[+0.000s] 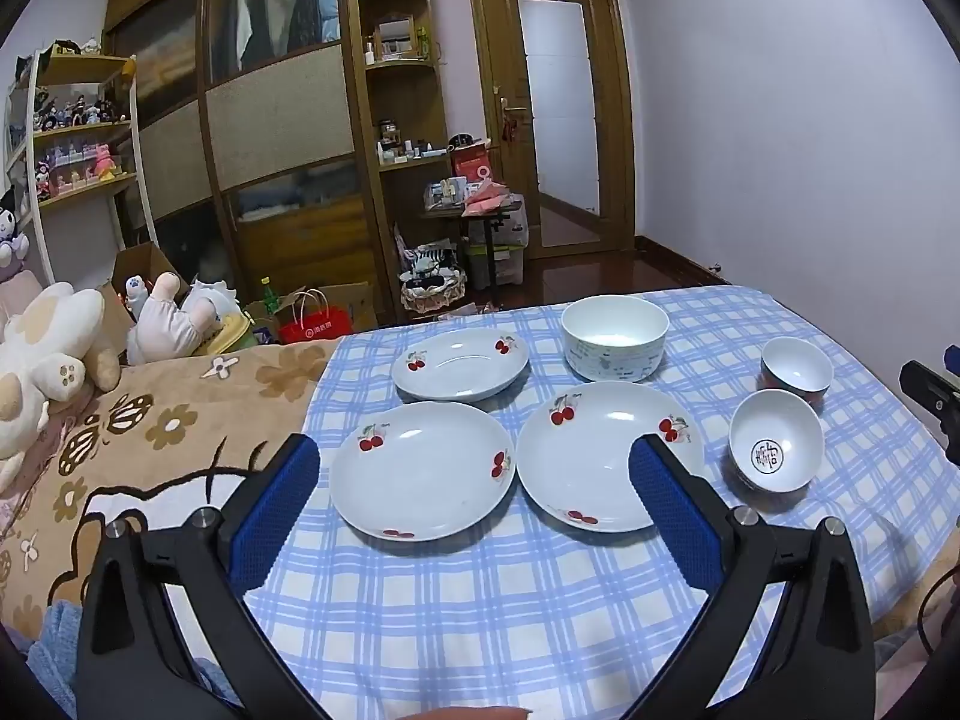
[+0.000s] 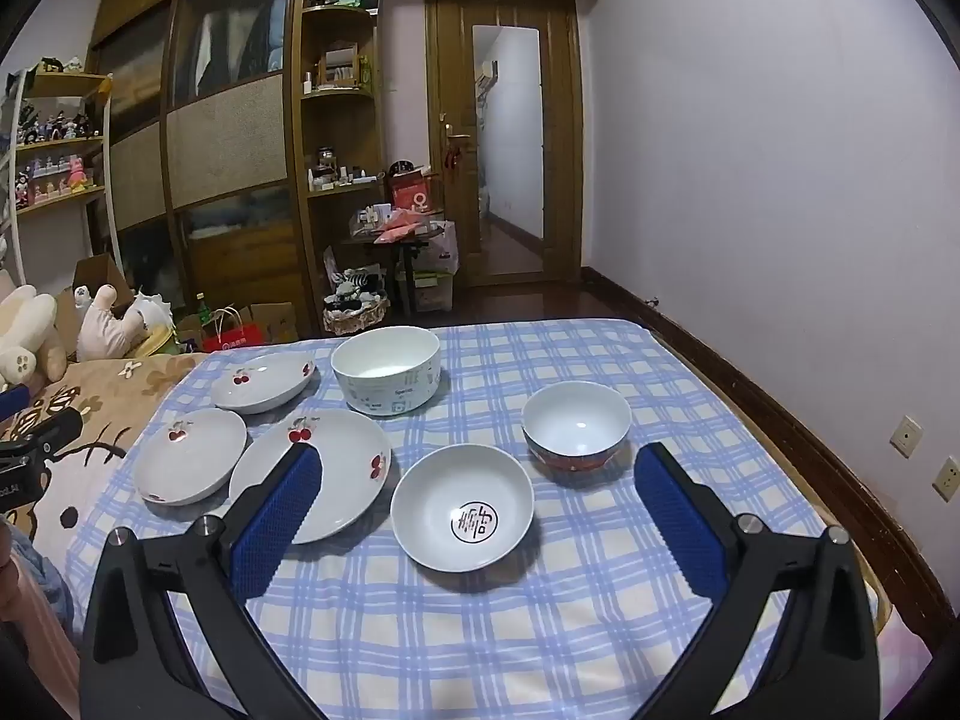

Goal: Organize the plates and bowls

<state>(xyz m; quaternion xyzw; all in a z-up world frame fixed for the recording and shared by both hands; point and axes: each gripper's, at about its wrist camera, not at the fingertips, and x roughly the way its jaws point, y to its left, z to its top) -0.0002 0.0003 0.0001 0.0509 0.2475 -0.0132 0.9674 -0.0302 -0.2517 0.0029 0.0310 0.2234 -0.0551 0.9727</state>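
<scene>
Both the left gripper (image 1: 474,468) and right gripper (image 2: 477,474) are held wide and empty. Three cherry-patterned plates (image 1: 420,471) lie left on the checked cloth (image 1: 480,600), the bowls (image 2: 462,507) right. Glazed ceramic is judged stiff, slippery and breakable; rims should be pinched.

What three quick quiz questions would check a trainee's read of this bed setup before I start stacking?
1. How many cherry-print plates lie on the checked cloth?
2. True or false: the left gripper already clamps a plate.
3. Which bowl sits nearest the right gripper: A) tall white bowl, B) red-sided bowl, C) bowl with a round emblem?

Key: 1) three; 2) false, both grippers are open and empty; 3) C.
</scene>
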